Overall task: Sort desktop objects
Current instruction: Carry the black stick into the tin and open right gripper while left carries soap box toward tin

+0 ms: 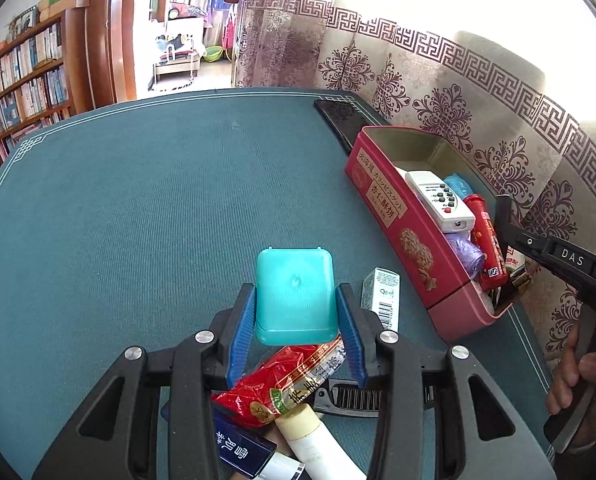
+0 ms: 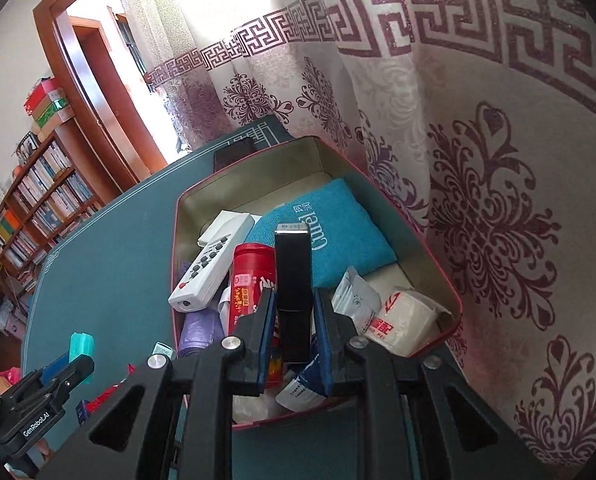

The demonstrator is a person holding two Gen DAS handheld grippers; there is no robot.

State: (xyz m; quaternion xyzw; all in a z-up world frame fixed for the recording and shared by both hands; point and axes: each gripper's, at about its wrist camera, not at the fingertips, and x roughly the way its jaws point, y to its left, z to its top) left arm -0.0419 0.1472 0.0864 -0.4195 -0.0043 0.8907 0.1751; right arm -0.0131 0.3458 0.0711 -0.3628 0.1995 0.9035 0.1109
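Left gripper (image 1: 296, 312) clamped on teal case (image 1: 294, 294), pads against both long sides, case lifted clear of green bench (image 1: 138, 200). Risk: only the lower half of case sits between the pads, smooth plastic, so a quick swing toward the tin may let it pivot or slide out

Directly under that gripper, loose pile on bench: red snack packet (image 1: 286, 380), cream tube (image 1: 318, 444), dark blue box (image 1: 244, 454), black comb (image 1: 354, 398). Small white carton (image 1: 382, 294) upright just beside the right pad; likely knocked over if the gripper swings right at low height

Red tin (image 1: 394, 216) at bench's right edge, against the curtain (image 1: 458, 92), dark phone (image 1: 338, 118) flat behind it. Near end crowded: white remote (image 2: 210, 264), red canister (image 2: 254, 280), purple bag roll (image 2: 198, 332), paper sachets (image 2: 358, 300), wrapped tissue pack (image 2: 410, 320). Far end holds only blue pouch (image 2: 330, 232)

Right gripper (image 2: 294, 320) pinched narrow on black stick-shaped device (image 2: 293, 280), held over tin's near end. Risk: released here, device lands on the heap, may roll or tip over the wall. Both grippers heading for the same tin, so a clash seems possible
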